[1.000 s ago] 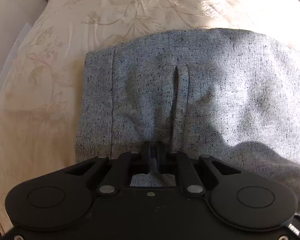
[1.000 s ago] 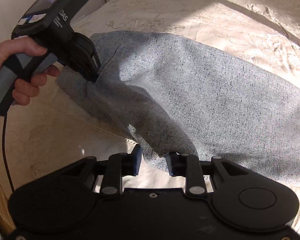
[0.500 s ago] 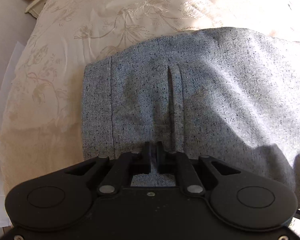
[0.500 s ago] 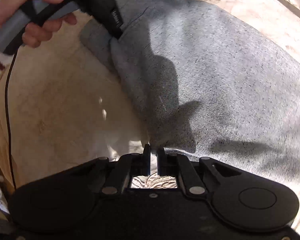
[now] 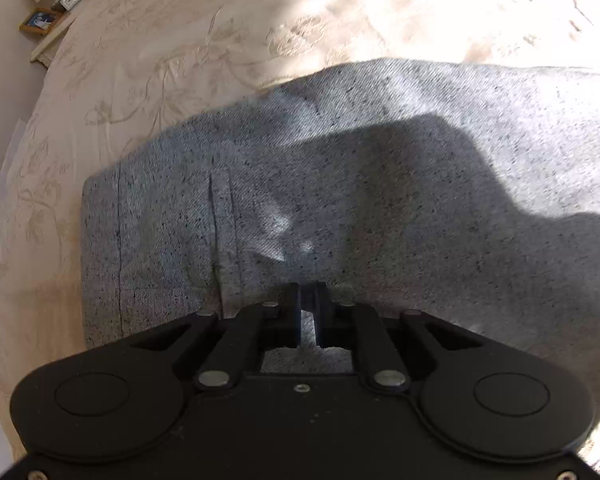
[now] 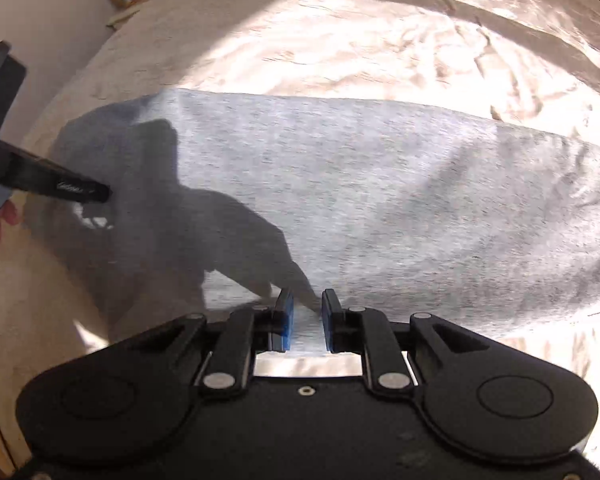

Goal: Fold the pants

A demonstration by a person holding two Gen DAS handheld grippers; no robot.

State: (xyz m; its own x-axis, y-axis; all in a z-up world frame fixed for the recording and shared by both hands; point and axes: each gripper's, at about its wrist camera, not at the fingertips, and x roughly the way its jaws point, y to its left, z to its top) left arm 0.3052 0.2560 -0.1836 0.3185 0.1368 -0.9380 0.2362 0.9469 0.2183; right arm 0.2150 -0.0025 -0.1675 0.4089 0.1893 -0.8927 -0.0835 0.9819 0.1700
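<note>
Pants point(image 5: 380, 200) are spread on a sunlit bed point(image 5: 180, 40); left claw point(image 5: 308, 300) seems pinched on fabric, right claw point(image 6: 306, 312) parted narrowly; nightstand point(image 5: 48, 46) is seen beyond.

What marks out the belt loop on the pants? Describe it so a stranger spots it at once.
Start at the cream embroidered bedspread and find the grey speckled pants spread across it. Go to their left end, where a stitched seam runs parallel to the edge. The belt loop is the narrow raised strip just right of that seam, left of the left claw; nothing else stands up from the flat cloth.
</note>
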